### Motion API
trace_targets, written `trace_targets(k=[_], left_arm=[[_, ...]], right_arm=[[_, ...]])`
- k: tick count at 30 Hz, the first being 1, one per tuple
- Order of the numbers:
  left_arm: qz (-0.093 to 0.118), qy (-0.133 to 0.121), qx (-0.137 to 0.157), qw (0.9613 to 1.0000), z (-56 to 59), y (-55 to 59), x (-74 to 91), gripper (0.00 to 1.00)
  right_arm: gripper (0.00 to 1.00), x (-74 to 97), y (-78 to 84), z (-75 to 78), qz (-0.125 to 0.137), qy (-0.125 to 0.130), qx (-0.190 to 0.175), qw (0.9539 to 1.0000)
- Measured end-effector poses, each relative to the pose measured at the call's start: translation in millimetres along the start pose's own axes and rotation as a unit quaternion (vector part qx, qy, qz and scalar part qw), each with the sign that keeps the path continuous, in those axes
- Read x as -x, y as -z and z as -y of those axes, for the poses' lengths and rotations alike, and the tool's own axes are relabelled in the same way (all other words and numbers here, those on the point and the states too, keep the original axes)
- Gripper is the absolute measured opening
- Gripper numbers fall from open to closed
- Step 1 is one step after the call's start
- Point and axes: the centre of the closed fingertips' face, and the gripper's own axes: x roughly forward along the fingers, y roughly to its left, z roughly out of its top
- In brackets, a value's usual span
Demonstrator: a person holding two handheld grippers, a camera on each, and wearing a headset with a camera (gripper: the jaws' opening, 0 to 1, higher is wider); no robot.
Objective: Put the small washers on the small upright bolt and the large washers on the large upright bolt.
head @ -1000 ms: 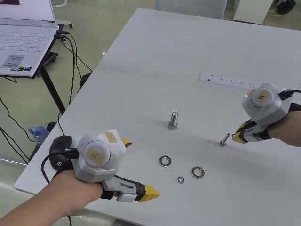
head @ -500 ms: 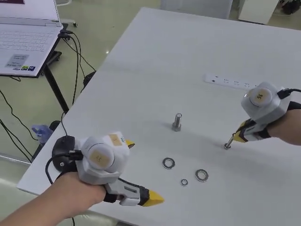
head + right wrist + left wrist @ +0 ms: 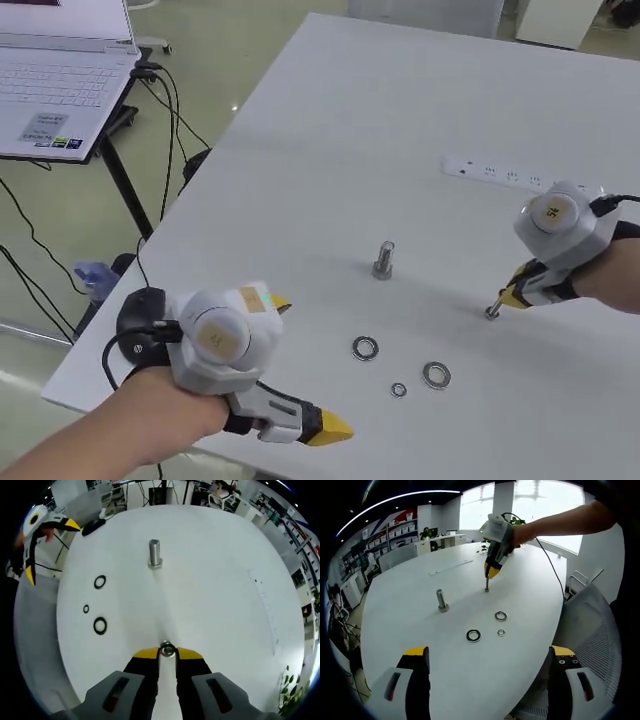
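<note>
Three washers lie flat on a white table (image 3: 330,130), grouped near its front edge. A large washer (image 3: 365,348) is on the left and a second large washer (image 3: 436,375) on the right. A small washer (image 3: 399,390) sits between them and slightly nearer the person, and all three are apart from one another.

Behind them the large bolt (image 3: 384,260) stands upright with its hex base on the table, apart from every washer. Off to the right stands the small bolt (image 3: 493,311) (leaning a little in the head view), with the right gripper (image 3: 507,297) at its top. In the right gripper view the two yellow-tipped jaws are drawn in on either side of the bolt's upper end, clamping it.

The left gripper (image 3: 310,366) hovers over the front-left part of the table, to the left of the washers and well apart from them. Its jaws are spread wide with nothing held; in the left gripper view the washers and both bolts lie ahead of them.

A white power strip (image 3: 500,175) lies on the table beyond the right gripper. An open laptop (image 3: 60,80) sits on a stand to the table's left.
</note>
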Motion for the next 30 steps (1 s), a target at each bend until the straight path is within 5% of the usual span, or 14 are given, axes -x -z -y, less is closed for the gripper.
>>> trace_targets(k=[30], left_arm=[[-0.001, -0.002, 0.017, 0.9999, -4.3, 8.3, 2.0, 0.97]], right_arm=[[0.12, -35.3, 10.6, -2.2, -0.028, -0.006, 0.022, 0.9993]])
